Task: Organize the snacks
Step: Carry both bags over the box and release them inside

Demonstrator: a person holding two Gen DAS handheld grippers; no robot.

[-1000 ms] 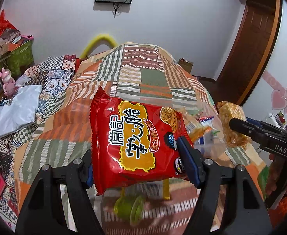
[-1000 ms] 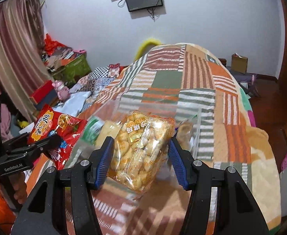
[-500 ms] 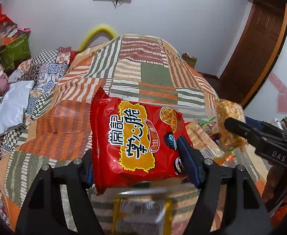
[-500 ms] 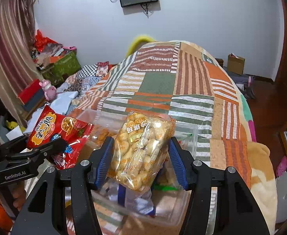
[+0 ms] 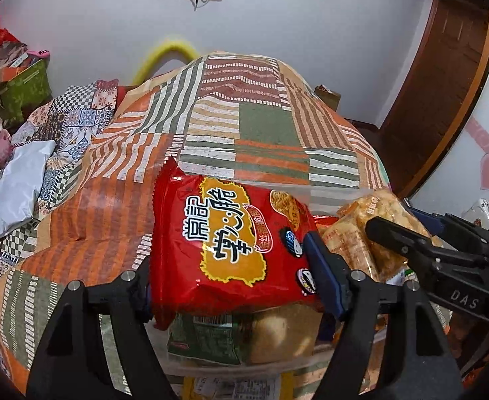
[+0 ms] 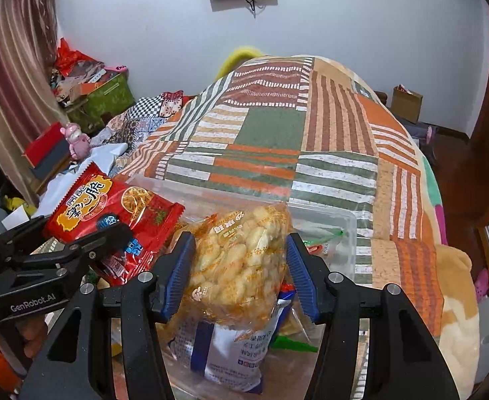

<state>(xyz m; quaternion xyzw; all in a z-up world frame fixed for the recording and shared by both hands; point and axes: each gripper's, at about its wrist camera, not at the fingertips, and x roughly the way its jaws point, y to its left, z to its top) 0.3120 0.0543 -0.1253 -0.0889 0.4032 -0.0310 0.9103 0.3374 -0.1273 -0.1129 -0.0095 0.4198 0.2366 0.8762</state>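
Two grippers, both over the clear bin on the patchwork quilt. Left gripper: pinched the red bag across its width, jaws just then easing wider, pads touching both edges; bag above the bin's near left part. Right gripper: clamped on the puff bag, held upright above the bin's middle, over a blue-and-white packet lying inside.
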